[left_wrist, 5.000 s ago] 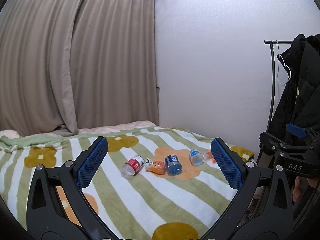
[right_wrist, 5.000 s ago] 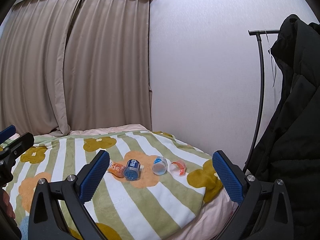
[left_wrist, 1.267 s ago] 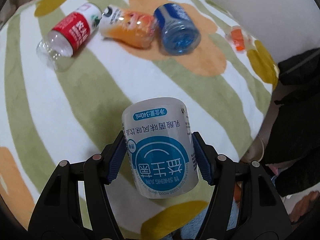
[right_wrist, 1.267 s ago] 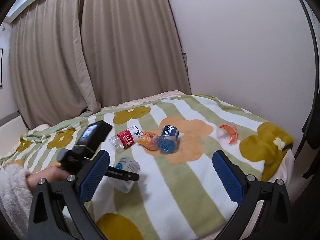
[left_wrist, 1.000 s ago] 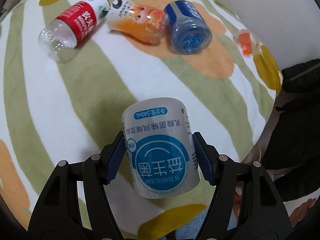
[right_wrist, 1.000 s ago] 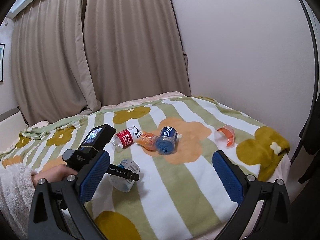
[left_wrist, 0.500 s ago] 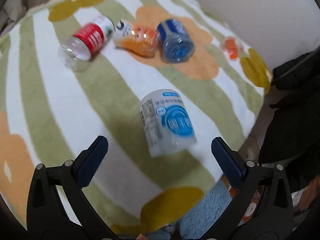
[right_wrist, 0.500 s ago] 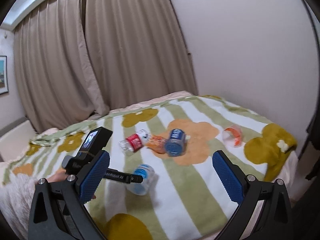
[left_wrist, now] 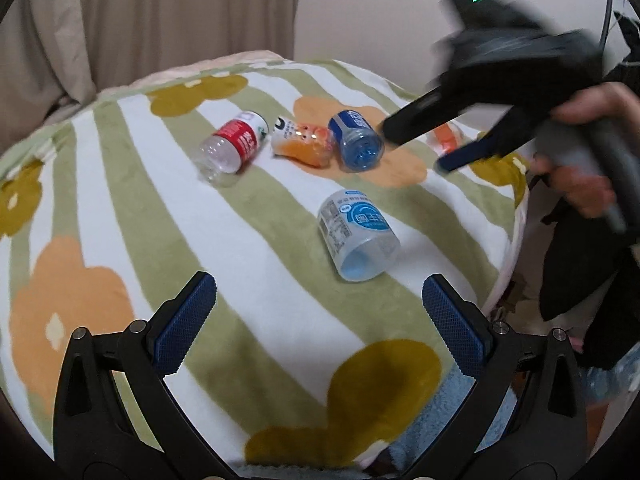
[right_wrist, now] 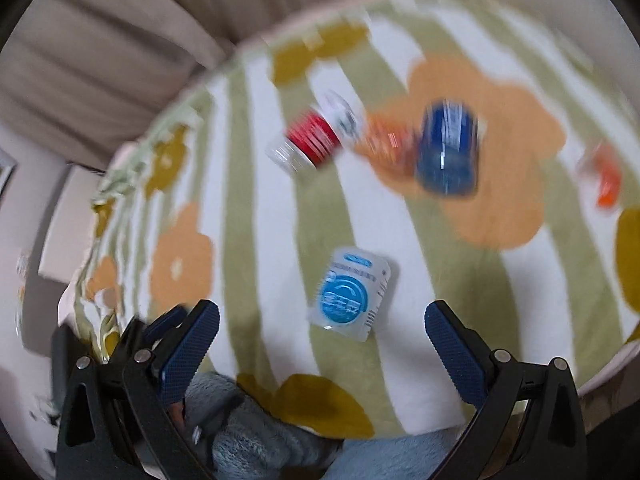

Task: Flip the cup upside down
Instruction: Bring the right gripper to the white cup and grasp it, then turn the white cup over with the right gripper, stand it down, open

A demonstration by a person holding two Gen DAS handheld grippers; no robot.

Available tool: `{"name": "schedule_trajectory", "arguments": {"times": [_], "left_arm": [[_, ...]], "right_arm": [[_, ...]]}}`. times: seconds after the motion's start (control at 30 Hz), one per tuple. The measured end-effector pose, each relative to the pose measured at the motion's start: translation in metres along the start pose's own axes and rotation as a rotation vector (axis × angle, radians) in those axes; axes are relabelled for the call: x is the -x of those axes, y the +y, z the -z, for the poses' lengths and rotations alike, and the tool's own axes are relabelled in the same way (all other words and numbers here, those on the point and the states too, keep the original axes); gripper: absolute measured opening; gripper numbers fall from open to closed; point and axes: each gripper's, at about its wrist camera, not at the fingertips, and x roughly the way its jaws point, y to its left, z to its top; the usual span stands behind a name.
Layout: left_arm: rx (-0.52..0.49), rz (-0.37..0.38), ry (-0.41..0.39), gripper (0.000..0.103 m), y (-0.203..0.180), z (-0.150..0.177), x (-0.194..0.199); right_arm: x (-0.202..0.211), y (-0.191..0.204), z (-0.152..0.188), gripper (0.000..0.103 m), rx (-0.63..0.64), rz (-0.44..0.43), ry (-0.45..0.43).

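Observation:
The cup (left_wrist: 358,236) is a clear plastic cup with a light blue and white label. It lies tilted on its side on the bedspread, open mouth toward me, and also shows in the blurred right wrist view (right_wrist: 347,295). My left gripper (left_wrist: 320,316) is open and empty, drawn back below the cup. My right gripper (right_wrist: 322,344) is open and empty, just above and short of the cup. In the left wrist view the right gripper (left_wrist: 424,140) reaches in from the upper right, blurred.
A striped green and white bedspread (left_wrist: 160,216) with flower patches covers the bed. Behind the cup lie a red-labelled bottle (left_wrist: 234,146), an orange bottle (left_wrist: 304,144), a blue bottle (left_wrist: 356,140) and a small orange cup (left_wrist: 444,140). The bed edge drops off at right (left_wrist: 516,240).
My left gripper let go of the cup and pulled back; the cup now lies on the bedspread. My right gripper swung down over the bed toward the cup.

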Motion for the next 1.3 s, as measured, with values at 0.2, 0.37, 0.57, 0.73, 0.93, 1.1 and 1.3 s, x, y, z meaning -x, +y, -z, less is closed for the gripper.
{"name": "schedule_trajectory", "arguments": {"times": [0.2, 0.37, 0.57, 0.73, 0.93, 1.1, 1.3], "left_arm": [[0.056, 0.062, -0.015, 0.103, 0.011, -0.003, -0.001], [0.1, 0.089, -0.012, 0.103, 0.02, -0.003, -0.005], [0.124, 0.109, -0.008, 0.103, 0.025, -0.002, -0.007], [0.133, 0.121, -0.014, 0.103, 0.027, -0.001, -0.004], [0.105, 0.064, -0.049, 0.103, 0.027, -0.015, 0.031], [0.104, -0.014, -0.109, 0.103, 0.027, -0.024, 0.069], [0.14, -0.074, -0.102, 0.103, 0.039, -0.019, 0.085]], "right_arm": [[-0.06, -0.019, -0.015, 0.089, -0.115, 0.007, 0.15], [-0.08, -0.025, -0.02, 0.08, -0.15, 0.025, 0.186], [-0.09, -0.027, -0.027, 0.059, -0.156, 0.005, 0.21], [-0.069, -0.015, -0.026, 0.058, -0.102, 0.017, 0.123], [0.013, 0.017, 0.031, 0.058, 0.152, -0.014, -0.466], [-0.014, 0.022, 0.075, 0.058, 0.349, 0.126, -0.73], [-0.056, 0.015, 0.088, 0.058, 0.442, 0.209, -0.794]]}}
